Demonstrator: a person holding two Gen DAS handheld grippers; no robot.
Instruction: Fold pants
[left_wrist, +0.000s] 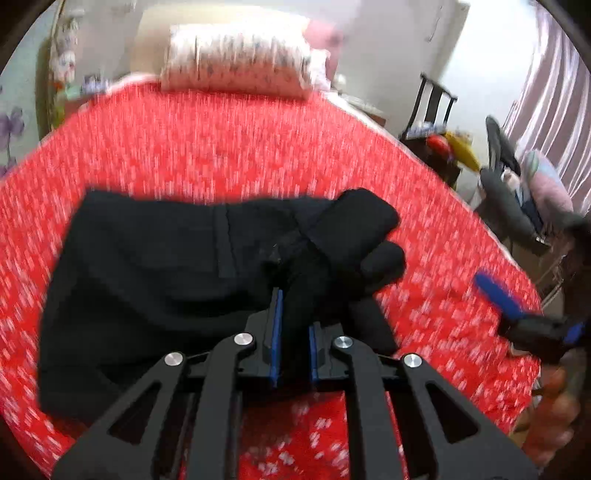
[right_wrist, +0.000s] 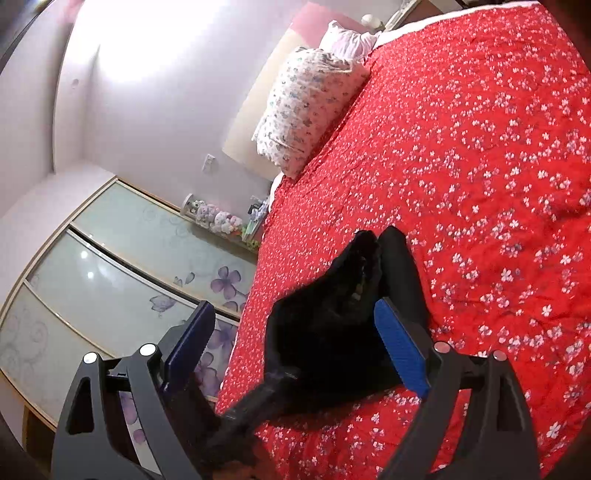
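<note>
red floral bedspread (right_wrist: 480, 147), pillow (right_wrist: 306, 110), wardrobe (right_wrist: 110, 280)

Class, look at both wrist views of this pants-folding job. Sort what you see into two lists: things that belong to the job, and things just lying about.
Belongs to the job:
- black fabric pants
- left gripper, shut on the pants
- right gripper, open
- red floral bedspread, the work surface

Just lying about:
- white patterned pillow
- dark wooden chair
- plush toys on the shelf

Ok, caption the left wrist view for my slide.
Left tongs clamp black pants on the red floral bedspread.
</note>
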